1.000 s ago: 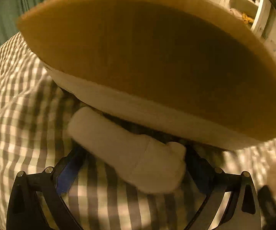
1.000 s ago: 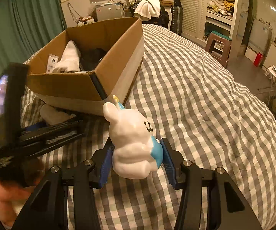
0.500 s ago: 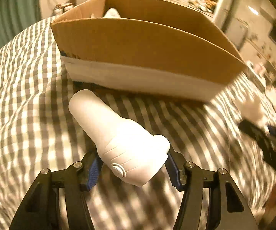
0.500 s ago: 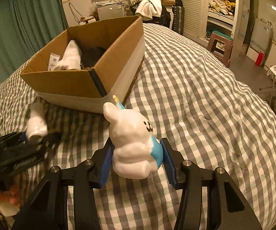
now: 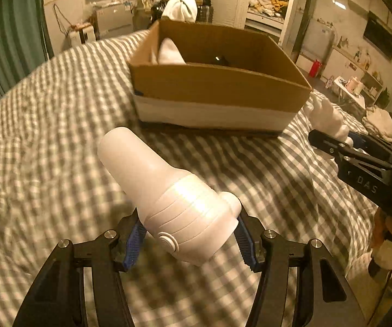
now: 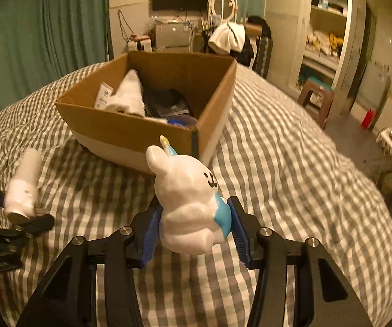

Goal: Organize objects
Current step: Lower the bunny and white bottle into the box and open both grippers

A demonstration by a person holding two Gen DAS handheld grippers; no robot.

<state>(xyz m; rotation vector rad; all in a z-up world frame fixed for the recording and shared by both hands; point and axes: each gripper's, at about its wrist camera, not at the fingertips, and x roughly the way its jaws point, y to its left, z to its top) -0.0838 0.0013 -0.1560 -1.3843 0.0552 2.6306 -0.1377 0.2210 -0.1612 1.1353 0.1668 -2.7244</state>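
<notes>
Holding two objects short of the open box

Gripping a white bottle-like device (image 5: 168, 204), the left gripper (image 5: 189, 241) has its jaws closed on the wide ribbed end; the long axis points ahead and leftward, toward the near wall of the cardboard box (image 5: 217, 87) on the checked bed (image 5: 46, 136). The right gripper (image 6: 194, 231) clamps a white rabbit figurine (image 6: 187, 199) upright, just before the box's near corner. Judging by both views, the right hand is nearer.
</notes>
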